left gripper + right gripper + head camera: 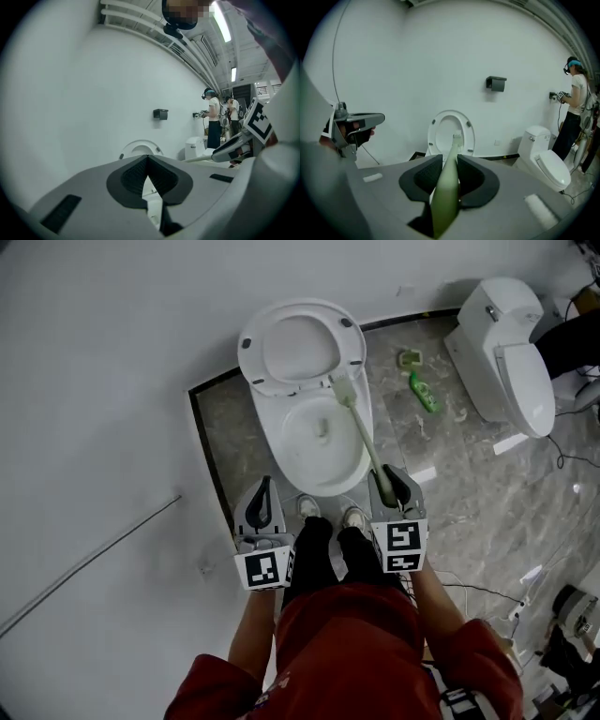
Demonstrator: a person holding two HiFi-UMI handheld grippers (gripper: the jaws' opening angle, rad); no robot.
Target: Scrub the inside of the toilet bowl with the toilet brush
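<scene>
A white toilet bowl (270, 427) stands in front of me with its seat and lid (300, 343) raised against the wall. My right gripper (390, 486) is shut on the pale green handle of the toilet brush (361, 432). The brush head (341, 387) sits over the bowl's back right rim, just below the raised seat. In the right gripper view the handle (446, 180) runs out between the jaws toward the raised seat (451, 129). My left gripper (263, 506) hangs at the bowl's front left, shut with nothing held; its jaws (149, 165) meet.
A second white toilet (511, 352) stands at the right. A green object (423, 392) and a smaller one (409, 358) lie on the marble floor between the toilets. My shoes (307, 507) touch the bowl's base. People (213, 119) stand beyond; cables lie at right.
</scene>
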